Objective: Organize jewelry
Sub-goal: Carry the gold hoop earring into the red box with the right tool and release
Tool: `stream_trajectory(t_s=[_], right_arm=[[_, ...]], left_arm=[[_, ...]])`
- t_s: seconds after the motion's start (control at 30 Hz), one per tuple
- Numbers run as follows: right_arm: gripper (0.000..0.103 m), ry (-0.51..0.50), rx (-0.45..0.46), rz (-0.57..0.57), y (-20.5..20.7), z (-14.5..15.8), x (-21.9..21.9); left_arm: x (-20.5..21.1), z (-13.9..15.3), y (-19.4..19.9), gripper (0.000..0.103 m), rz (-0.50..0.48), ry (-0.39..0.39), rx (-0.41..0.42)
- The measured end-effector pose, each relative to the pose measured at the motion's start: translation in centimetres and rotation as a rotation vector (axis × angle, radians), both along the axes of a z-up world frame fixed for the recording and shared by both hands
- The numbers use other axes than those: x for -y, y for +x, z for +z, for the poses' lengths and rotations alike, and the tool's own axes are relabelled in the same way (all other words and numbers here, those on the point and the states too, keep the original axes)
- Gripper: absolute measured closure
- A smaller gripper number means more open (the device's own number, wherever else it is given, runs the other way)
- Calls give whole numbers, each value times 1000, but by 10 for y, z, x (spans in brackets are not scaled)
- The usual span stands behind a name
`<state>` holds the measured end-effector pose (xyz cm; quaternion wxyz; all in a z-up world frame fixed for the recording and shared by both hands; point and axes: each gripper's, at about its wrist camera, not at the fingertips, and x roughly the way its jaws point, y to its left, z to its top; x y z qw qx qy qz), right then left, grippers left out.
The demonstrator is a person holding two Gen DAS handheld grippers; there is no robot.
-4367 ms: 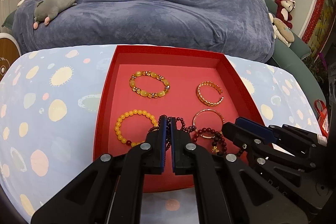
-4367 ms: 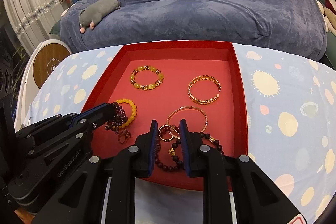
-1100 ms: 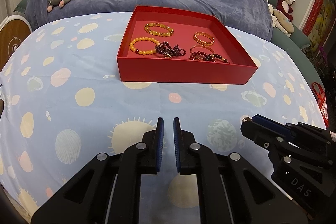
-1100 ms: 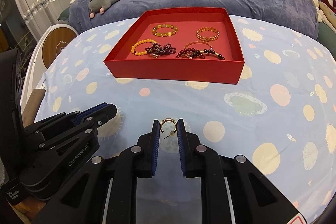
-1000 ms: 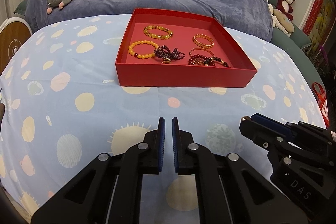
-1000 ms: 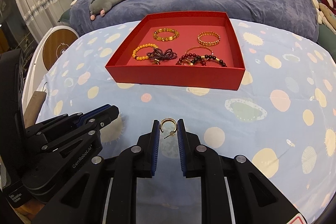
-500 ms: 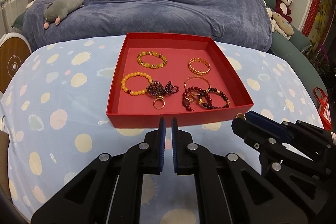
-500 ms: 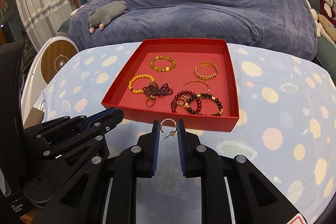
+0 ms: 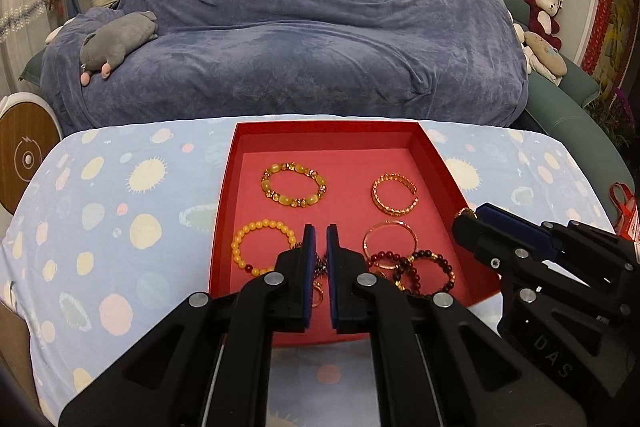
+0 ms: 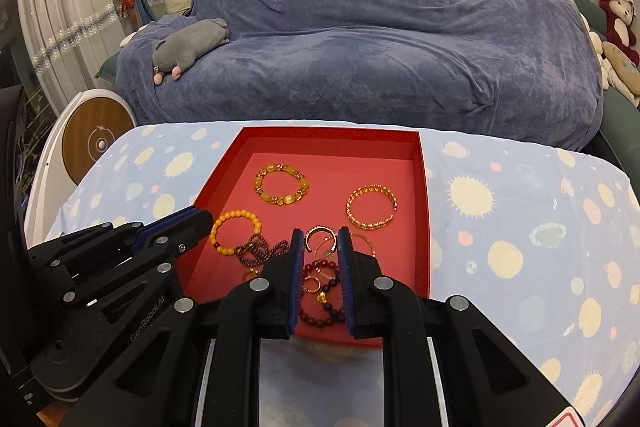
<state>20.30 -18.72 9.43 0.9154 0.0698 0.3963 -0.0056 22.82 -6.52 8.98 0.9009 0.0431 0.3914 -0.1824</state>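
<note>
A red tray (image 9: 326, 126) (image 10: 328, 133) on the spotted cloth holds an amber bead bracelet (image 9: 293, 185), a gold open bangle (image 9: 395, 195), a yellow bead bracelet (image 9: 262, 247), a thin gold bangle (image 9: 388, 239) and dark red bead bracelets (image 9: 430, 273). My left gripper (image 9: 319, 229) is shut with nothing in it, above the tray's near left part, hiding a dark bead strand (image 10: 260, 251). My right gripper (image 10: 320, 237) is shut on a small gold hoop earring (image 10: 320, 233) above the dark red beads.
The table wears a pale blue cloth with sun spots (image 9: 120, 211). Behind it is a sofa under a blue blanket (image 9: 312, 39) with a grey plush (image 9: 114, 43). A round white and wood device (image 10: 94, 143) stands at the left.
Both grippers have come forward and risen from over the cloth to over the tray's near part. The right one still carries the hoop earring; the left stays shut and empty.
</note>
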Motion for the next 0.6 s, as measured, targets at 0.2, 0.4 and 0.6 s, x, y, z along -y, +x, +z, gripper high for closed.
stream_trajectory(t_s=[0.2, 0.4, 0.6], right_arm=[[87, -1, -31, -4, 27, -14, 4], [87, -7, -54, -9, 43, -28, 6], [87, -23, -66, -8, 53, -36, 6]], left_arm=[[9, -7, 24, 97, 4, 18, -6], [13, -19, 38, 100, 9, 33, -28], [13, -29, 46, 100, 16, 39, -45]])
